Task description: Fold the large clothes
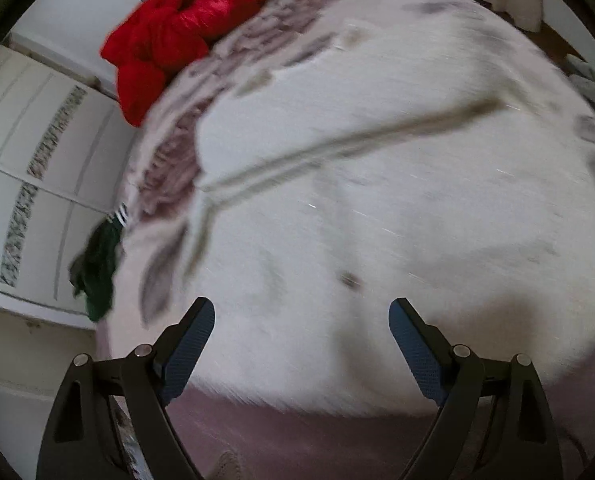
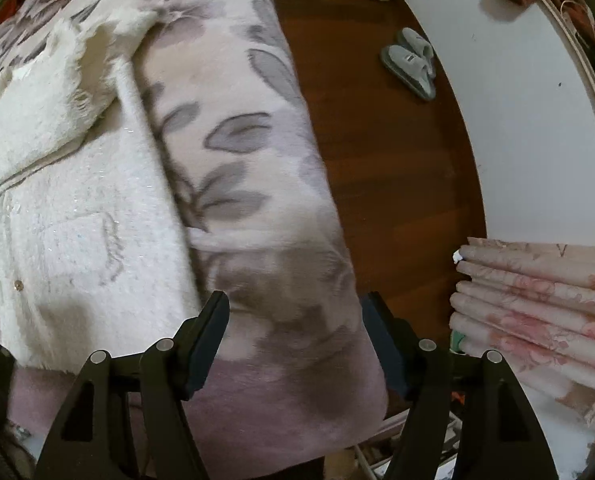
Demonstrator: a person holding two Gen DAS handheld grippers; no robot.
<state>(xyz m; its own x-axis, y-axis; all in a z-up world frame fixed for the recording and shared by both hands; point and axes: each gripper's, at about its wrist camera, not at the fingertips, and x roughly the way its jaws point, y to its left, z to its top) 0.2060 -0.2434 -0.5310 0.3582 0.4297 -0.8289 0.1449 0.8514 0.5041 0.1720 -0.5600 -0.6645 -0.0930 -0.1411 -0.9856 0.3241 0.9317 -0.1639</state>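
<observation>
A large white fluffy garment (image 1: 377, 208) lies spread on the bed, with a dark trimmed front seam running across it; the view is motion-blurred. It also shows in the right wrist view (image 2: 65, 208), with a pocket outline, a small button and a ragged collar end at the top. My left gripper (image 1: 302, 312) is open and empty, just above the garment's near hem. My right gripper (image 2: 295, 306) is open and empty, over the bed's right edge beside the garment.
The bed carries a pale floral blanket (image 2: 241, 128) with a mauve border. A red jacket (image 1: 177, 36) and a dark green garment (image 1: 97, 268) lie at its left side near a white wardrobe (image 1: 25, 168). Brown floor, grey slippers (image 2: 411, 62) and folded pink floral bedding (image 2: 537, 304) are at right.
</observation>
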